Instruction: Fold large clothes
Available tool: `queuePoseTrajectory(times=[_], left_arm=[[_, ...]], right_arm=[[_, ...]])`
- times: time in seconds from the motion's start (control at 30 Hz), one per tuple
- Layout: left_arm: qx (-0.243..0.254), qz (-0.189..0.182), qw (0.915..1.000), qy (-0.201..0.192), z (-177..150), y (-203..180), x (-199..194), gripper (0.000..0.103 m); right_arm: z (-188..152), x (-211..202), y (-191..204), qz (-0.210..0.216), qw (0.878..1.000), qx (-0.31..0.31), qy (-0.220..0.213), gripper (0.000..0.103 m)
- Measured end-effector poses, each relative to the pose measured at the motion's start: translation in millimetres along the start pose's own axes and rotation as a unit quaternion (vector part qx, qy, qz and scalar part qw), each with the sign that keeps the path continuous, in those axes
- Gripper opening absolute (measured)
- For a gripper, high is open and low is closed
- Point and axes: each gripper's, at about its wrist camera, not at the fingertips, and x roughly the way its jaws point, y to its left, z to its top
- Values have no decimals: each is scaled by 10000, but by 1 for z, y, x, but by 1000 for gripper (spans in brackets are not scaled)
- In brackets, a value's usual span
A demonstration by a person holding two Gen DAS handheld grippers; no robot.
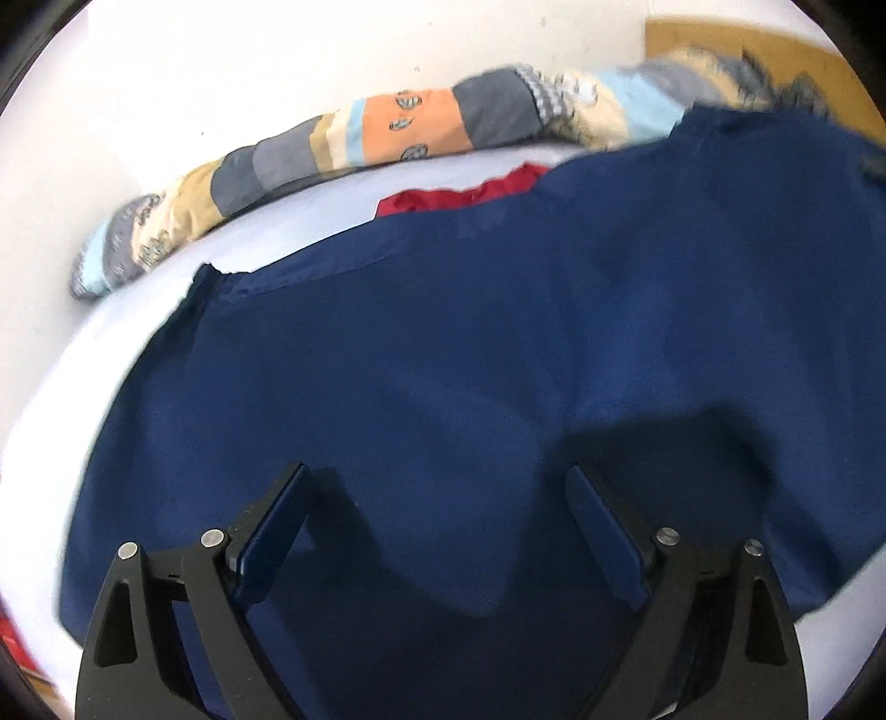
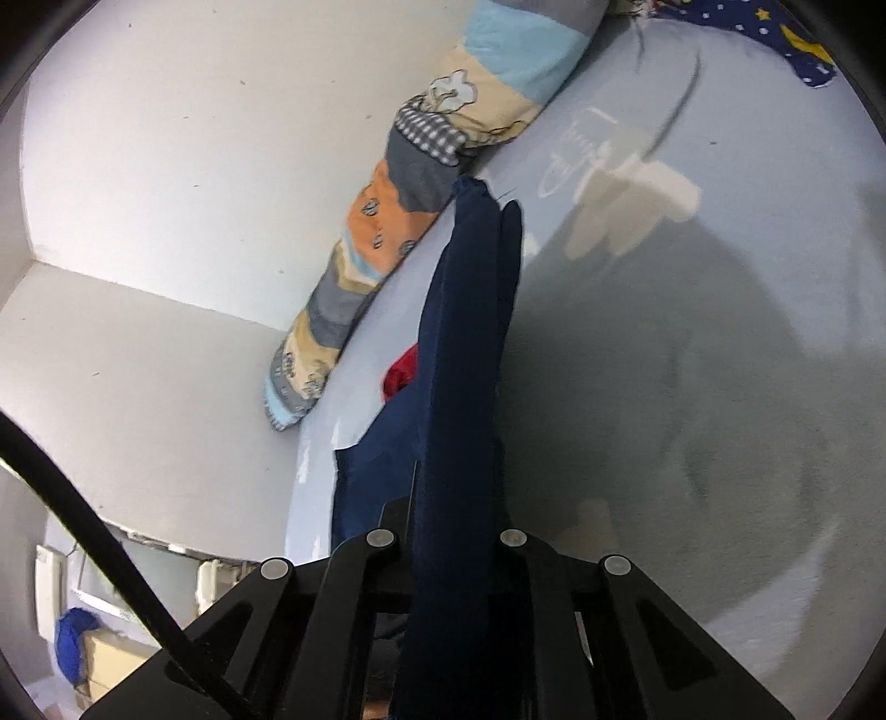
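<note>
A pale blue bed sheet (image 1: 288, 232) is covering a bed that is standing against a white wall (image 1: 221, 66), and a long patchwork bolster (image 1: 343, 138) in grey, tan, orange and light blue is lying along the line where sheet and wall are meeting. In the left wrist view a large navy garment (image 1: 470, 343) is spreading across most of the frame, from lower left to upper right, with a red garment (image 1: 443, 199) showing just beyond its far edge near the upper centre. The left tongs (image 1: 437, 493) are standing at the bottom centre of that view, released, their two blue-padded fingers (image 1: 271, 537) wide apart over the navy cloth with nothing pinched between them; whether the pads are touching the fabric cannot be told. In the right wrist view the right tongs (image 2: 451, 515) are clenched on a fold of the same navy garment (image 2: 470, 343), which is rising as a narrow bunched strip from the bottom centre toward the middle of the frame. The bolster (image 2: 387, 238) is running diagonally at upper centre, a corner of the red garment (image 2: 400, 374) is peeking out left of the strip, and a star-printed dark blue cloth (image 2: 775, 33) is lying at the upper right. A black cable (image 2: 83, 509) is crossing the lower left.
</note>
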Motion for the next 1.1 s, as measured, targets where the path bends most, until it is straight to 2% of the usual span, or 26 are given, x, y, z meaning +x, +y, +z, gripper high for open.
queuePoseTrajectory(times=[0.07, 0.27, 0.3, 0.37, 0.47, 0.6, 0.63, 0.67, 0.77, 0.9, 1.0, 1.03, 1.1], left_arm=[[-143, -255, 9995, -96, -7, 8, -4, 92], [143, -444, 9976, -520, -18, 1, -23, 92], [249, -414, 9972, -563, -19, -3, -23, 92], [452, -124, 9980, -428, -23, -11, -11, 93], [352, -100, 9984, -429, -21, -10, -12, 93], [305, 25, 9957, -874, -20, -10, -30, 92], [449, 195, 9960, -748, -22, -13, -23, 92], [534, 190, 9967, -581, -24, -15, -15, 93], [528, 131, 9969, -573, -22, -15, -16, 92], [21, -194, 9971, -737, -9, 4, -31, 92], [-179, 130, 9955, -919, -3, 21, -36, 92], [-55, 328, 9961, -815, -4, 21, -29, 92], [425, 379, 9982, -184, -12, 10, -1, 91]], right_arm=[[1, -5, 0, 1, 10000, 23, -31, 9], [6, -7, 0, 56, 10000, 47, 0, 9], [6, -8, 1, 71, 10000, 50, 3, 9], [6, -7, 5, 98, 10000, 13, 2, 9], [2, -8, 10, 134, 9999, -83, 21, 9], [2, -11, 12, 202, 9998, -57, -1, 9], [3, -11, 12, 217, 9997, -56, 3, 9], [3, -10, 13, 220, 9997, -65, 5, 9], [1, -8, 17, 235, 9997, -105, 41, 9], [1, -10, 22, 308, 9995, -77, 9, 9], [-2, -9, 28, 328, 9994, -97, 1, 9], [-4, -9, 30, 354, 9993, -80, -3, 9], [-6, -7, 36, 419, 9991, -80, 1, 9]])
